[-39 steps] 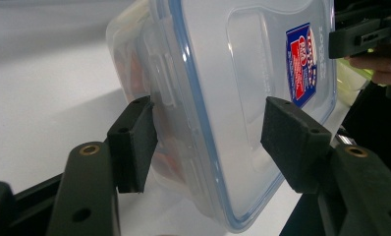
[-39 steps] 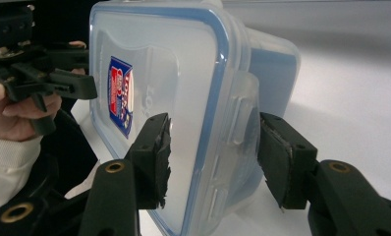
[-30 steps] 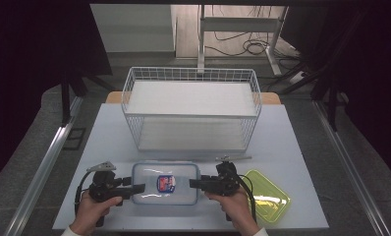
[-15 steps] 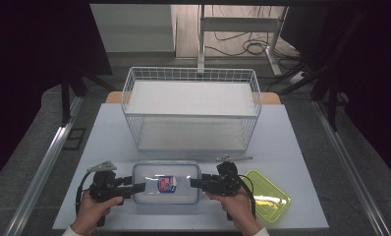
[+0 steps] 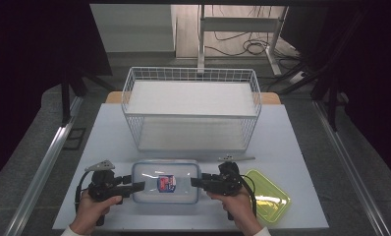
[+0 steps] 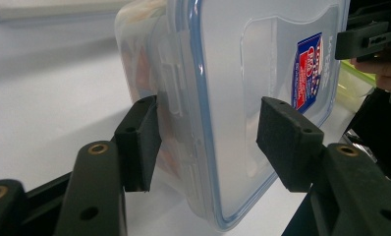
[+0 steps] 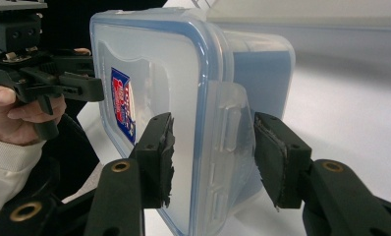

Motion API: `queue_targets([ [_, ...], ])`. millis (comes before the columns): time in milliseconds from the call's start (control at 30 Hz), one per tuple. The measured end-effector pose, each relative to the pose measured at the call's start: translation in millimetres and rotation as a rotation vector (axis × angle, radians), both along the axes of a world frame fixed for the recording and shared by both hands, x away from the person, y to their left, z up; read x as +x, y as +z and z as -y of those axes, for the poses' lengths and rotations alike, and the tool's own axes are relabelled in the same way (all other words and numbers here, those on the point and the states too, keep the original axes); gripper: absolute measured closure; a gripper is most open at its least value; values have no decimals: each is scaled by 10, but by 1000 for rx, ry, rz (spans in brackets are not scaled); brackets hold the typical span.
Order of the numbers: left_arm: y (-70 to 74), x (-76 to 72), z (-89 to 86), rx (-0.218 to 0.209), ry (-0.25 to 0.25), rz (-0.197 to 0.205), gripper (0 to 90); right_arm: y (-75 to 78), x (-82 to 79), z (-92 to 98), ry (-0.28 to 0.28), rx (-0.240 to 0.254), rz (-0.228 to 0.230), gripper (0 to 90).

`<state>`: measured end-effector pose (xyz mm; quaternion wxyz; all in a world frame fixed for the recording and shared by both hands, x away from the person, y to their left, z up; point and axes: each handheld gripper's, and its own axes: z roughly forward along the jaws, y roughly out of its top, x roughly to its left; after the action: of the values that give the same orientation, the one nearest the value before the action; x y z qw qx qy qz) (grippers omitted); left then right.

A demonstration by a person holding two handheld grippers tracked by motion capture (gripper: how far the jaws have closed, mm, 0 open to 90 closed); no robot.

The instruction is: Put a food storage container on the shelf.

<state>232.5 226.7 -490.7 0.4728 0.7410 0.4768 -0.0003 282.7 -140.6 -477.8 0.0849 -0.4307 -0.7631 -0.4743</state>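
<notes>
A clear plastic food box (image 5: 166, 181) with a blue-rimmed lid and a red-and-blue label sits on the white table (image 5: 292, 132), at the near edge, between the two hands. A white wire basket (image 5: 191, 107) stands well behind it, farther up the table. A yellow-green lid (image 5: 269, 199) lies flat to the right of the box, just beside the right hand.

Left gripper (image 5: 134, 187): positioned at the left short end of the box, pointing toward it. In the left gripper view (image 6: 208, 142), the jaws stand about half open and straddle the lid edge and its side latch. One jaw sits against the box wall at the latch; the other stands over the lid face with a visible gap. The jaws have just been closing a little, with the box end between them. No firm clamp is evident.

Right gripper (image 5: 197, 182): positioned at the right short end of the box, pointing toward the left gripper. In the right gripper view (image 7: 214, 157), the jaws also stand about half open, one on each side of the lid rim and latch tab. Gaps remain on both sides, so the pads do not press on the box.

The box rests on the table with its lid on
</notes>
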Motion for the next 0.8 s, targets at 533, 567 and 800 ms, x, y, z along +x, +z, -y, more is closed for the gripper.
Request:
queue_targets([
  [533,391,77,93,-3,-20,84,435,418,2,101,-8,-3,98,519],
  [567,422,90,101,-3,-22,88,435,487,13,117,-11,-5,110,518],
  [800,670,205,137,-11,-27,125,435,710,64,152,-22,-5,148,519],
])
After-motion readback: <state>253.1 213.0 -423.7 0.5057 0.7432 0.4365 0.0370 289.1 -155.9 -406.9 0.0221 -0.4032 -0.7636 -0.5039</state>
